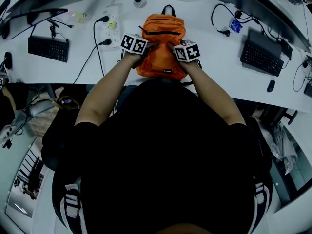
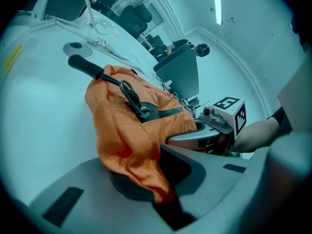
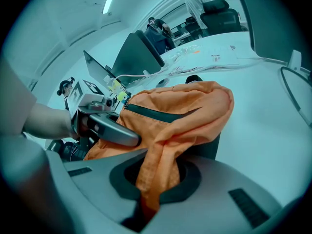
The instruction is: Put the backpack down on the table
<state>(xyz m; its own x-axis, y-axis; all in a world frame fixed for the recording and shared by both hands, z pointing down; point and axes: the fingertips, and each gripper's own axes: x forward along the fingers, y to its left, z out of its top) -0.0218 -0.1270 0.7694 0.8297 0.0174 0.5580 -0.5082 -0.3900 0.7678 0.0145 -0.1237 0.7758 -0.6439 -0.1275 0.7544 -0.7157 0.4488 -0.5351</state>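
An orange backpack (image 1: 162,45) with a black top handle sits on the white table (image 1: 204,62), just past its near edge. My left gripper (image 1: 146,48) is shut on a pinch of the bag's left side, and orange fabric (image 2: 146,169) bunches between its jaws. On the bag's right side my right gripper (image 1: 174,51) is shut on another fold (image 3: 156,174). Each gripper view shows the other gripper across the backpack (image 2: 141,126) (image 3: 180,111).
A power strip (image 1: 112,26) with plugged cables lies left of the bag. Keyboards sit at the left (image 1: 48,48) and right (image 1: 261,57), monitors along the back. A mouse (image 1: 270,85) lies near the right front edge. A chair and bags stand at floor level on the left.
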